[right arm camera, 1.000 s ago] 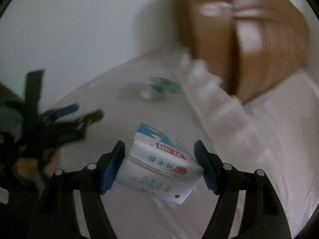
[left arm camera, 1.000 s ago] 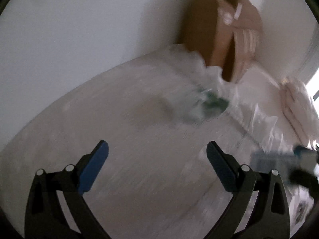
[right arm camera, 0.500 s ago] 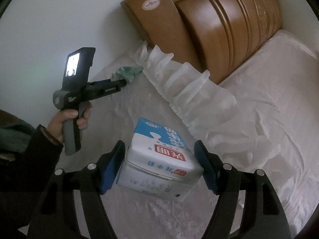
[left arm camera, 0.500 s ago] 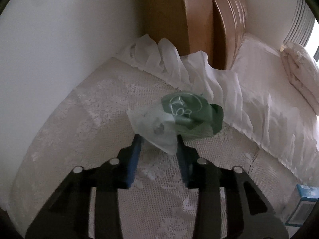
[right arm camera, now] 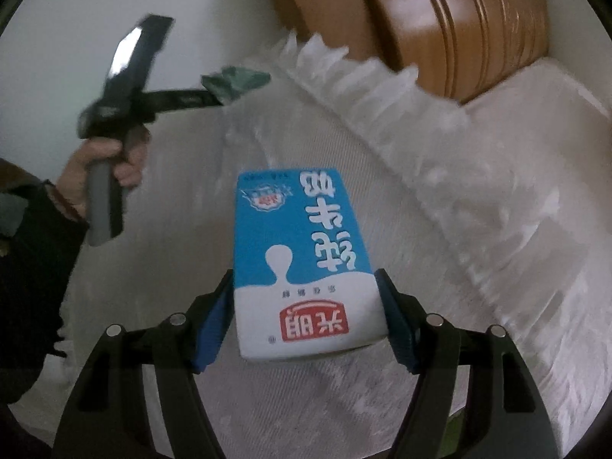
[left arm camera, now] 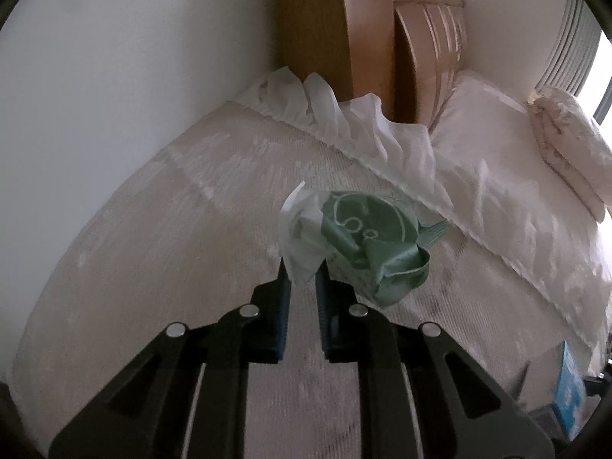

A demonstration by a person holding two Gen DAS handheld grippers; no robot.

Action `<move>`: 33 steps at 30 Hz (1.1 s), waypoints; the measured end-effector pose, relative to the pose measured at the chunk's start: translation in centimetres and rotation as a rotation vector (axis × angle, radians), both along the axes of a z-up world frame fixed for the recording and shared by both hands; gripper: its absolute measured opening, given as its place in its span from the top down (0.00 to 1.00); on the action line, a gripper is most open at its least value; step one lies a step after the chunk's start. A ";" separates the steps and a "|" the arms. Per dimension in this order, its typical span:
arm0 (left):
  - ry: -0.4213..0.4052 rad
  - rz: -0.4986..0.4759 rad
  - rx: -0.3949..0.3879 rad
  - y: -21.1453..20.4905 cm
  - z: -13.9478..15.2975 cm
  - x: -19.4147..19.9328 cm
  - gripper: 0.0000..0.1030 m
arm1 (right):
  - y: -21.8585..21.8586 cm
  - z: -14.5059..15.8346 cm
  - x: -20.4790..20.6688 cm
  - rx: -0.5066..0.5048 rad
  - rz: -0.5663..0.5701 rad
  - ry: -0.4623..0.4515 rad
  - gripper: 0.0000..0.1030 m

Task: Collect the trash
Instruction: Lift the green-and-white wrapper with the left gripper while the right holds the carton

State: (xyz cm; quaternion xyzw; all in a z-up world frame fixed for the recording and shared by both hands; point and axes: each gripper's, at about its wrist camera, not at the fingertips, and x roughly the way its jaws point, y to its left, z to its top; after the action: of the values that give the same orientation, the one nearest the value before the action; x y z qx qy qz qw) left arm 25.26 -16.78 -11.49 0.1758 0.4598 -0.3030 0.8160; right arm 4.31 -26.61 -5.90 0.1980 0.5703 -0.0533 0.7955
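My left tool is clenched, its jaws having just closed on the white edge of a crumpled green-and-white plastic wrapper, which sits at its tips over the lace-covered bed. My right tool grips a blue-and-white rectangular milk carton by its sides, jaws partway apart, carton projecting ahead of the tips.

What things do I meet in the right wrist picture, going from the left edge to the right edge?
Hand on the left gripper's handle → left gripper shut on a crumpled green wrapper → blue and white milk carton between the right gripper's pads → wooden headboard.
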 end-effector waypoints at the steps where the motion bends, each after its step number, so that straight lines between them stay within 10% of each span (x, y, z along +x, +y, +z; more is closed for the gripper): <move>1: 0.001 0.003 -0.008 0.7 0.2 -0.6 0.87 | -0.1 0.0 -0.2 0.001 0.000 -0.001 0.32; 15: 0.113 0.053 0.011 7.7 -1.2 -8.0 0.87 | 0.6 -0.8 -0.8 0.006 -0.003 -0.007 0.31; 18: 0.133 0.034 0.026 8.3 -1.5 -8.9 0.61 | 1.0 -0.8 -0.8 0.009 0.003 -0.005 0.30; 20: 0.104 0.031 0.032 8.7 -1.1 -9.5 0.22 | 1.0 -0.9 -0.9 0.022 0.000 -0.007 0.30; 33: 0.077 -0.187 0.018 6.0 0.0 -12.2 0.08 | 0.9 -0.5 -1.5 0.038 -0.033 -0.011 0.19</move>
State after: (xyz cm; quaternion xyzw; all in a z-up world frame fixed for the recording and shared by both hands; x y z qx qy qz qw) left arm 13.06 -10.74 -11.46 0.2134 0.4751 -0.3804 0.7642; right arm 2.77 -25.75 -6.39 0.2227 0.5634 -0.0546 0.7937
